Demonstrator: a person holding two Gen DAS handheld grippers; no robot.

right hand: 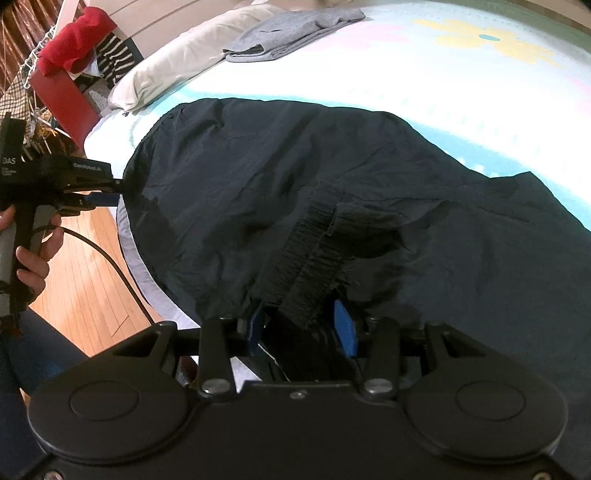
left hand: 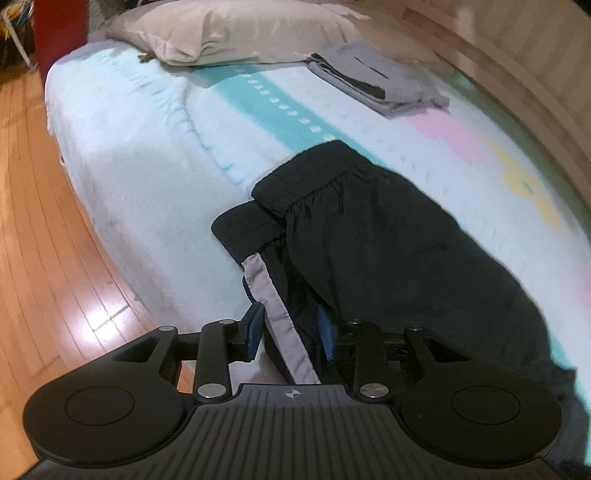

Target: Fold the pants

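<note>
A wooden floor [left hand: 44, 236] below, and on it a big bed [left hand: 140, 155] with a pale cover, blue, pink and yellow shapes printed on top; on the near part of the bed, black pants [right hand: 332, 192], already doubled over and wrinkled, the stretchy waistband [left hand: 306, 184] lying on top of the cloth; far back on the bed, a beige pillow [left hand: 229, 29]; just beside the pillow, a small pile of folded grey clothes [left hand: 380, 77]; past the bed head, something red [right hand: 74, 37] draped over a rack; at the bed's near edge, the left gripper [left hand: 291, 325], blue pads [left hand: 255, 325] on either side of a pants edge with a grey stripe [left hand: 277, 306], closed on that cloth; in the right wrist view, a hand [right hand: 35, 243] wrapped around that tool's handle; lower right, the right gripper [right hand: 303, 325], blue fingers [right hand: 345, 325] clamped on a bunched fold of black ribbed pants cloth.
</note>
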